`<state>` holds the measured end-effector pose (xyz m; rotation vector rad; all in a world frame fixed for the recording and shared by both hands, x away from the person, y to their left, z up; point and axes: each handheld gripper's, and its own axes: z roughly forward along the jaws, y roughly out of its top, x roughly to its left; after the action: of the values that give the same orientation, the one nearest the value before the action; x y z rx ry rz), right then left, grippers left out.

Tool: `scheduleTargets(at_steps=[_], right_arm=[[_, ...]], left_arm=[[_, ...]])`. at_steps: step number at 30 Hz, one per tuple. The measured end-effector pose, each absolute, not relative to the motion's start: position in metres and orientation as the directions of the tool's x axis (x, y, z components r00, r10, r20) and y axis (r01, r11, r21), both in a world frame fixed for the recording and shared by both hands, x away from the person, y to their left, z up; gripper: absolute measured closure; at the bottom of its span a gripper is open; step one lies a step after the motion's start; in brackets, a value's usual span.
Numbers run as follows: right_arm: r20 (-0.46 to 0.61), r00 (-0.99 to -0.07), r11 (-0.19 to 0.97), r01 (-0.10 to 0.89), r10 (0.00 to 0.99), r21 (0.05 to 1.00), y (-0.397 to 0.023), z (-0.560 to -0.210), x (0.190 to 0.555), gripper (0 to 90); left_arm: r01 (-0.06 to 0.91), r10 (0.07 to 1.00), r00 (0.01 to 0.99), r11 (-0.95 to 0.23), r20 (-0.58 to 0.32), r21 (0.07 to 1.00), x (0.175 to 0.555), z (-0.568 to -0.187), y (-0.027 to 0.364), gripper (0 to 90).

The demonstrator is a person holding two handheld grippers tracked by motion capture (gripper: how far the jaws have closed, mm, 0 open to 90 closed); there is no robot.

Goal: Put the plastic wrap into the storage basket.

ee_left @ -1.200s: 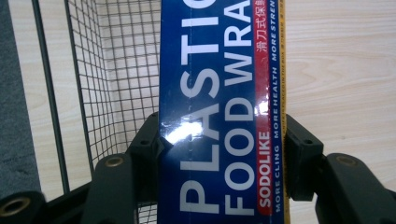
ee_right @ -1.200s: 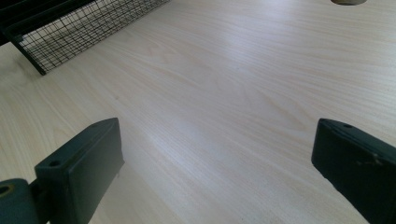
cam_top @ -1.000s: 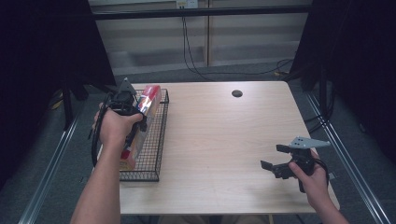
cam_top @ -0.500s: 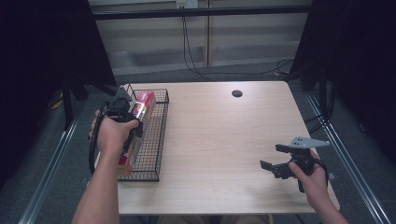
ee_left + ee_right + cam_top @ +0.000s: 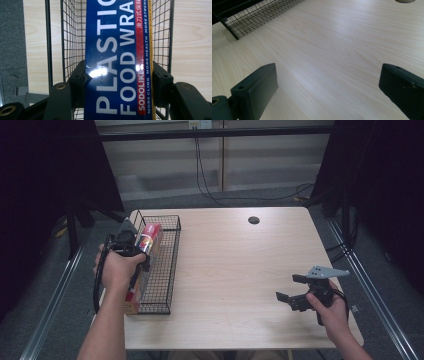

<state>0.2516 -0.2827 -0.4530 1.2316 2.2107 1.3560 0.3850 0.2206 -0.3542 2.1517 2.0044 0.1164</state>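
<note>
**Left gripper lowering a food-wrap box into the wire basket; right gripper idle and open**

Compared with half a second ago, the left hand (image 5: 117,267) has moved toward 6 o'clock along the wire basket (image 5: 172,251), and the food-wrap box (image 5: 145,251) has dropped lower, now lying lengthwise inside the basket walls. A second ago it was raised with its red end toward 1 o'clock. The right gripper (image 5: 292,290) has not shifted.

In the left gripper view, the left gripper (image 5: 119,76) has both jaws pressed against the long sides of the blue box (image 5: 117,60), printed "PLASTIC FOOD WRAP"; basket mesh (image 5: 71,30) shows on either side of it, close to each jaw.

In the right gripper view, the right gripper (image 5: 328,87) has its jaws spread wide with nothing between them, above bare table (image 5: 332,45).

The basket sits along the table's 9 o'clock edge (image 5: 131,320), its long side parallel to it. From the basket to the right gripper near 4 o'clock, the table (image 5: 240,265) is bare wood, apart from a dark round hole (image 5: 253,220) near 12 o'clock.
</note>
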Motion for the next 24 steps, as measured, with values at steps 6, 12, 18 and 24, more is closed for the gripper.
scheduleTargets(at_steps=[6, 12, 18, 24], right_arm=[[0.19, -0.604, 0.201, 0.518, 0.774, 0.831, -0.283, -0.452, 0.252, 1.6], [0.184, -0.605, 0.205, 0.515, 0.775, 0.832, -0.284, -0.452, 0.251, 1.6], [0.189, -0.602, 0.199, 0.518, 0.776, 0.832, -0.284, -0.451, 0.25, 1.6], [0.192, -0.597, 0.193, 0.519, 0.779, 0.832, -0.285, -0.451, 0.25, 1.6]], left_arm=[[0.978, 0.994, 0.074, -0.058, -0.076, 0.2, 0.385, -0.359, 0.221, 43.5], [0.979, 0.994, 0.074, -0.057, -0.081, 0.197, 0.384, -0.363, 0.218, 43.4], [0.981, 0.996, 0.058, -0.043, -0.072, 0.189, 0.384, -0.373, 0.216, 43.3], [0.981, 0.996, 0.051, -0.037, -0.07, 0.19, 0.383, -0.376, 0.218, 43.1]])
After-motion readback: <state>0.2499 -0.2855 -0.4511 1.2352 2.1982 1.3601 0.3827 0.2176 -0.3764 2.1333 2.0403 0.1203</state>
